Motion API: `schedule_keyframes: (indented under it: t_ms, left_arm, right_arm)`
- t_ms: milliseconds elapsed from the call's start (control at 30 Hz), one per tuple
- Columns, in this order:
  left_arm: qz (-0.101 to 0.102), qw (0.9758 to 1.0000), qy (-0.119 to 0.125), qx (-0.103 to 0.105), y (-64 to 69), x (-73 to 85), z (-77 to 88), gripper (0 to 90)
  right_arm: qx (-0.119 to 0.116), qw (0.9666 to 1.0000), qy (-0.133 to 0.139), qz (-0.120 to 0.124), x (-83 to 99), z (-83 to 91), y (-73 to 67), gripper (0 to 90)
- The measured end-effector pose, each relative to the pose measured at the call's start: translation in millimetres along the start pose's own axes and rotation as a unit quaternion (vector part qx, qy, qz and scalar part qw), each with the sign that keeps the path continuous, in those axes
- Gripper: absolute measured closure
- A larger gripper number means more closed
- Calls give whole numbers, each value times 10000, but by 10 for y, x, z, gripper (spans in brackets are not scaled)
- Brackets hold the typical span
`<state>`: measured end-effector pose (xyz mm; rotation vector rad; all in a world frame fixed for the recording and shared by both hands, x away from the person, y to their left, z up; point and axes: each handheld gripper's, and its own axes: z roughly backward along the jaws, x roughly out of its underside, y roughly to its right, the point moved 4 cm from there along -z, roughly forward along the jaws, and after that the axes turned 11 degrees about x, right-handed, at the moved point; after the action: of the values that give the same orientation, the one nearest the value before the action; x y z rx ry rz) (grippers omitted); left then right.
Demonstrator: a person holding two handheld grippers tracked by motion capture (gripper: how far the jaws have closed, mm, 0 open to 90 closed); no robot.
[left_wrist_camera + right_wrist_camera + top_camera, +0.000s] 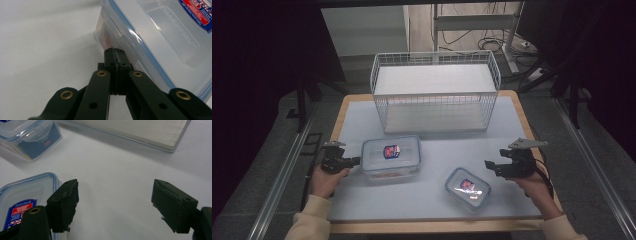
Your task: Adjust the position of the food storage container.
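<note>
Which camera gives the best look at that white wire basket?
The high view: the whole wire basket stands at the table's far side, its walls and floor visible. The right gripper view catches just a pale corner of its base. The left gripper view looks at a plastic box.

A mat covers the table. At its far middle stands a wire basket with a board laid inside it above its floor. Near of the basket, left of centre, lies the large box; to its right and nearer lies the small box, turned at a slant, well apart from the large one. The left gripper sits at the left side of the large box, its tips against that box's left wall. The right gripper sits right of the small box, just beside its far right corner, not touching it.
</note>
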<state>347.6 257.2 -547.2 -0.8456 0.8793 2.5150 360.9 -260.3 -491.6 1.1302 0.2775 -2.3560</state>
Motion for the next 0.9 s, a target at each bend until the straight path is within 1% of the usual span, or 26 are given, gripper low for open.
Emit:
schedule_keyframes:
  t_ms: [167, 300, 400, 533, 667, 800, 900]
  left_arm:
    - [-48, 10000, -17, 72, 114, -104, -155, 900]
    - [-195, 9997, -125, 105, 230, -165, -283, 900]
    - [-249, 9995, -172, 117, 291, -202, -351, 900]
    - [-205, 9994, -169, 207, 340, -243, -428, 900]
    - [-179, 9994, -171, 226, 394, -284, -499, 900]
    - [-213, 9993, -194, 243, 456, -304, -556, 900]
    - [-202, 9993, -191, 250, 495, -311, -587, 900]
  right_arm:
    - [5, 10000, 1, -21, -2, 6, 13, 217]
    - [0, 10000, -3, -16, -2, 9, 9, 217]
    - [-4, 10000, -26, -15, 5, 5, 5, 217]
    - [-14, 10000, -55, -7, 11, -2, -4, 217]
    - [-20, 10000, -81, 0, 15, -9, -11, 217]
    - [-26, 10000, -93, 6, 19, -14, -16, 217]
    - [-24, 10000, -89, 26, 21, -17, -16, 217]
